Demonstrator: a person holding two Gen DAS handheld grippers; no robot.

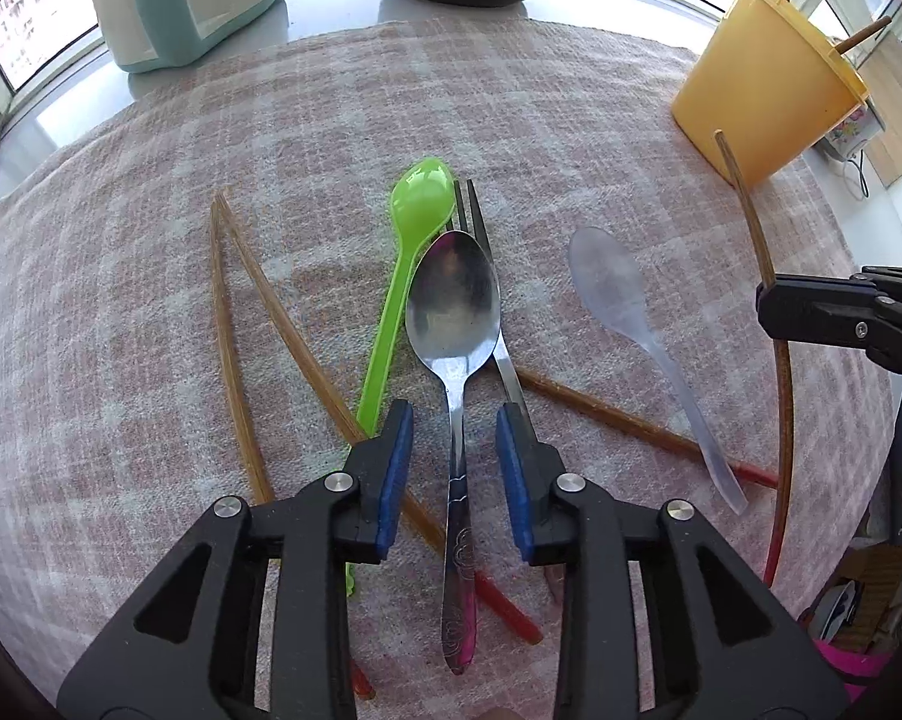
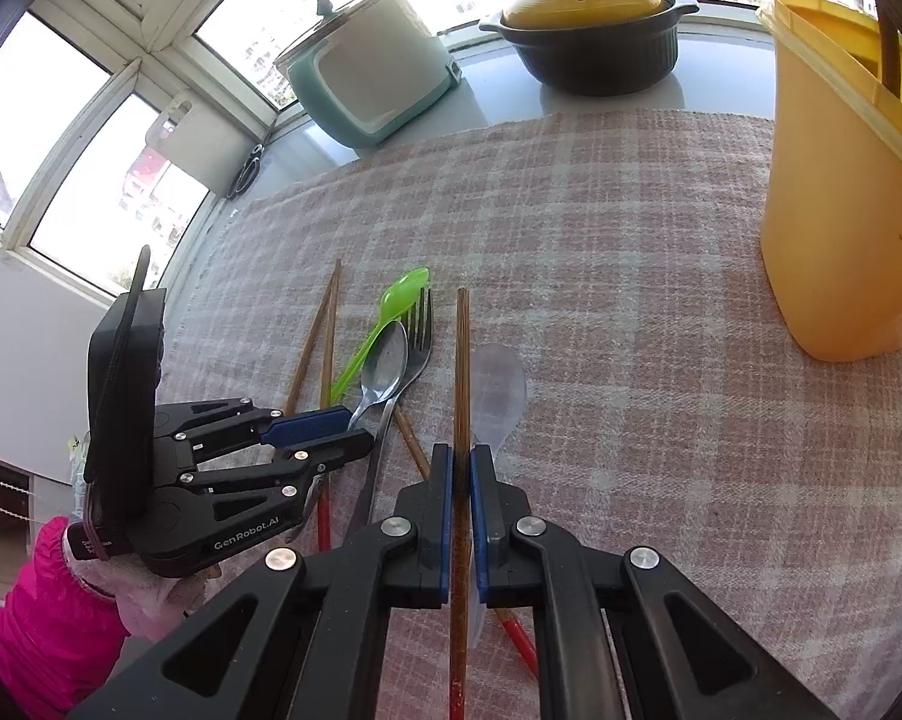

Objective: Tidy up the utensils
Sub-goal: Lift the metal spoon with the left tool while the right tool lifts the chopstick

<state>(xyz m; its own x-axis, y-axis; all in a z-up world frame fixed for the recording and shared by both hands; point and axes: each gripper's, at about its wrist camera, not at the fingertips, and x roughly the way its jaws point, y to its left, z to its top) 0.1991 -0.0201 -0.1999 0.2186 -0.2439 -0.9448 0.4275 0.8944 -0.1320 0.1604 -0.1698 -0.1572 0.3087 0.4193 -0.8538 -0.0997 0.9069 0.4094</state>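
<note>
- left wrist view: the left tongs [image 1: 454, 450] hang over the checked cloth [image 1: 151, 276] on the counter, pads apart, straddling the handle of the steel spoon [image 1: 454, 312] without pressing on it.
- the steel spoon's long axis runs straight away from the left tongs, bowl at the far end, handle passing between the blue pads [image 1: 394, 480]; so the grip line crosses the handle squarely.
- just beside the steel spoon, on its left, lies the green spoon [image 1: 418, 204]; a fork [image 1: 472, 210] lies partly under the steel spoon on its other side; the clear spoon [image 1: 613, 294] is further right, apart from it.
- loose chopsticks [image 1: 229, 348] lie left of the steel spoon and under its handle.
- the yellow holder [image 1: 763, 96] stands far right of the steel spoon, a stick already in it.
- right wrist view: the right tongs [image 2: 462, 480] are clamped on one chopstick [image 2: 462, 360], which runs along their line, lifted clear of the cloth it seems.
- the yellow holder [image 2: 841, 192] stands ahead and to the right of the right tongs, so this hand is the nearer one to it.
- the left tongs [image 2: 337, 429] show side-on by the steel spoon [image 2: 385, 369]; a pink sleeve [image 2: 43, 618] sits behind them.
- judgement: the left hand is nearer the steel spoon and needs only to close across its handle.
</note>
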